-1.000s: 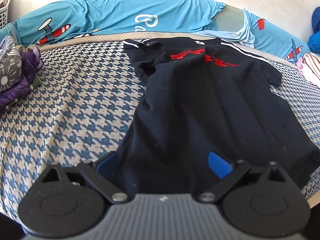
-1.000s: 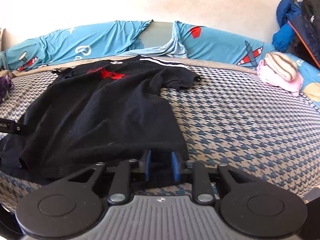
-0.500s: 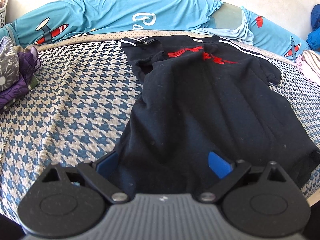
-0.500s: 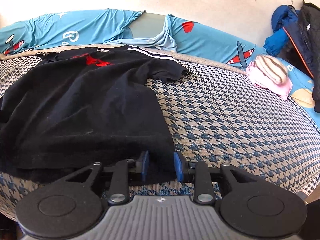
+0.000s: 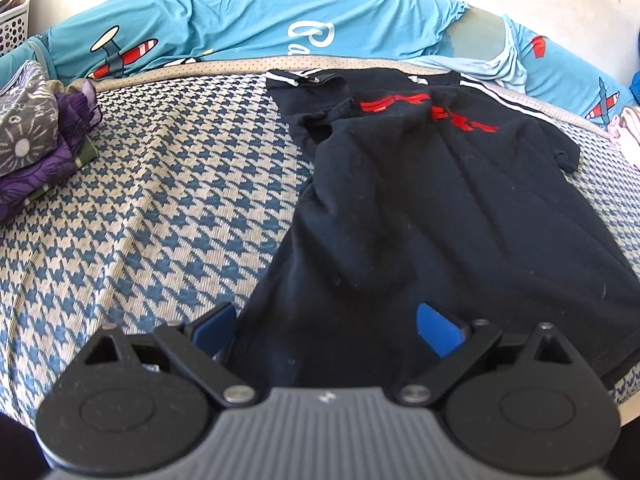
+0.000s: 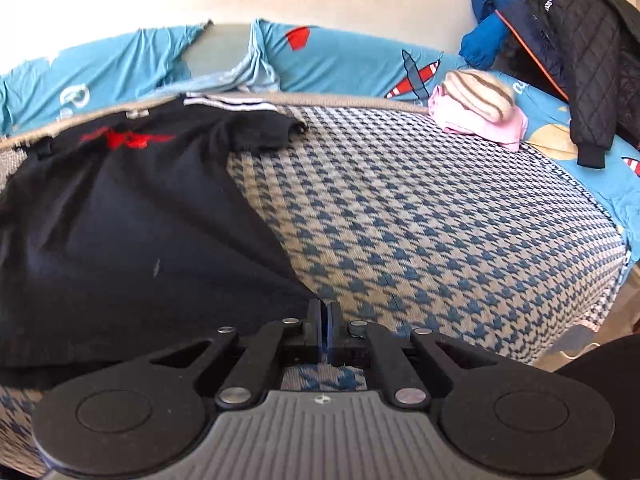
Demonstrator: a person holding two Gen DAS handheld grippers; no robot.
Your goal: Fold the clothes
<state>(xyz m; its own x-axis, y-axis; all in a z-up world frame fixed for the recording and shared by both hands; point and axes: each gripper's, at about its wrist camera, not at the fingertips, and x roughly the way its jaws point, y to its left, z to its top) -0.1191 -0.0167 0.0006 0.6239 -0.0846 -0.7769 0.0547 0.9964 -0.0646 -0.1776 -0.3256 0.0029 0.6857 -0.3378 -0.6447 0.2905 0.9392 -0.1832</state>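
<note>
A black T-shirt (image 5: 420, 208) with a red chest print lies spread front-up on the blue-and-beige houndstooth bed cover (image 5: 160, 208), collar toward the pillows. My left gripper (image 5: 325, 329) is open at the shirt's near hem, and the hem cloth lies between its blue pads (image 5: 438, 332). In the right wrist view the same T-shirt (image 6: 132, 240) fills the left side. My right gripper (image 6: 323, 318) is shut, its pads pressed together on the shirt's near right hem corner. The left sleeve is bunched near the collar.
Folded purple and grey clothes (image 5: 32, 148) are stacked at the bed's left. Blue aeroplane-print pillows (image 5: 260, 28) line the back. A pink and striped bundle (image 6: 480, 108) sits at the right, below hanging jackets (image 6: 580, 48). The bed's right edge (image 6: 616, 264) drops off.
My right gripper's pads have closed from a narrow gap onto the shirt's hem corner, and its view has swung right. The left gripper stays open, barely shifted.
</note>
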